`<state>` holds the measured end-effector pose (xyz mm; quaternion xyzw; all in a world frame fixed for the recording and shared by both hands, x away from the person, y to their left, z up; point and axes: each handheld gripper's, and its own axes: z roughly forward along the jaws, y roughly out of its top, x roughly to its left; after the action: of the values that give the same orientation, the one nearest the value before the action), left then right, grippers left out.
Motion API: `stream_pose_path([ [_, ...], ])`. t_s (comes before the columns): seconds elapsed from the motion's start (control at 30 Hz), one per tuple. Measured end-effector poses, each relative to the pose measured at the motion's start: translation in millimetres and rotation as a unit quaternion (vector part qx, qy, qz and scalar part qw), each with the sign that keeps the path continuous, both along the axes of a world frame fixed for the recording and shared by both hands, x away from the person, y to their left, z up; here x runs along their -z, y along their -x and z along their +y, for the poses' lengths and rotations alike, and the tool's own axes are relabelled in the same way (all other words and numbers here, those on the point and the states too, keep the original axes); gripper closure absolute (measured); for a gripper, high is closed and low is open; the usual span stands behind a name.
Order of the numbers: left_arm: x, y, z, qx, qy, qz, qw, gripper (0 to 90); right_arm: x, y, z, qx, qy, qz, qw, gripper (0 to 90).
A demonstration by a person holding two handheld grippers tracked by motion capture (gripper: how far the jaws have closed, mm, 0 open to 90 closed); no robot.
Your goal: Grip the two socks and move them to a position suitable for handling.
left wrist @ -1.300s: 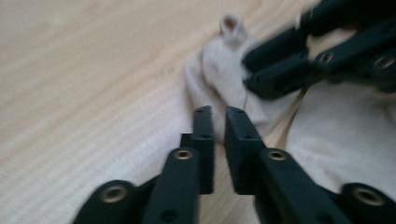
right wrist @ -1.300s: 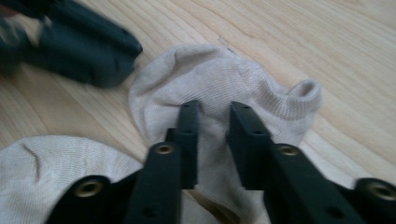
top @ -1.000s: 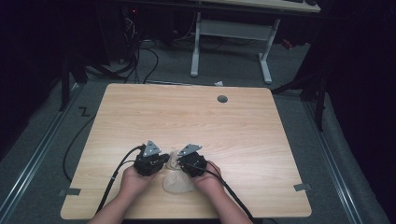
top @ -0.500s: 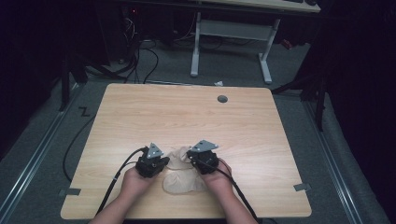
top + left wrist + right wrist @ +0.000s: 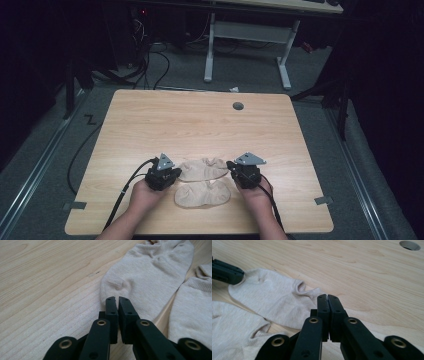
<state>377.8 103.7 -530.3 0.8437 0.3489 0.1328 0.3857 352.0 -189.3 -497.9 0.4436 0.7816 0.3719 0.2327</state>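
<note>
High view: light wooden counter [image 5: 200, 125] on grey floor [image 5: 350, 165]; 2 beige ankle socks [image 5: 202, 194] lie flat. Left gripper [image 5: 117, 300] and right gripper [image 5: 327, 297] fingers closed at the far sock's [image 5: 202, 169] ends.

— What's beyond the claws?

— A light wooden table [image 5: 150, 125] with a round grey cable hole [image 5: 238, 106] far ahead of the right claw.

— And past that?

— A white-legged desk frame [image 5: 247, 35] on grey carpet, black cables [image 5: 155, 60] tangled left of it.
</note>
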Motion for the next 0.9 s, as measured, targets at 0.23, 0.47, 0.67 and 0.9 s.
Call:
stream_pose_path([
  [0.23,-0.1,0.4,0.0,-0.001,-0.002,-0.003,1.0000,83.8,10.8,-12.5,-0.9,0.011,-0.005,0.026,0.9996,79.9],
  [0.47,-0.6,-0.3,0.8,-0.003,-0.006,-0.004,1.0000,82.3,19.2,-24.8,3.1,0.016,-0.010,0.048,0.9987,73.9],
  [0.67,-0.6,-0.1,0.5,-0.004,-0.008,-0.006,0.9999,81.8,25.2,-26.3,8.5,0.011,0.006,0.063,0.9979,68.4],
  [0.9,-1.2,-0.4,1.0,-0.005,-0.009,-0.004,0.9999,79.6,29.9,-25.3,7.4,0.013,0.001,0.064,0.9979,66.2],
])
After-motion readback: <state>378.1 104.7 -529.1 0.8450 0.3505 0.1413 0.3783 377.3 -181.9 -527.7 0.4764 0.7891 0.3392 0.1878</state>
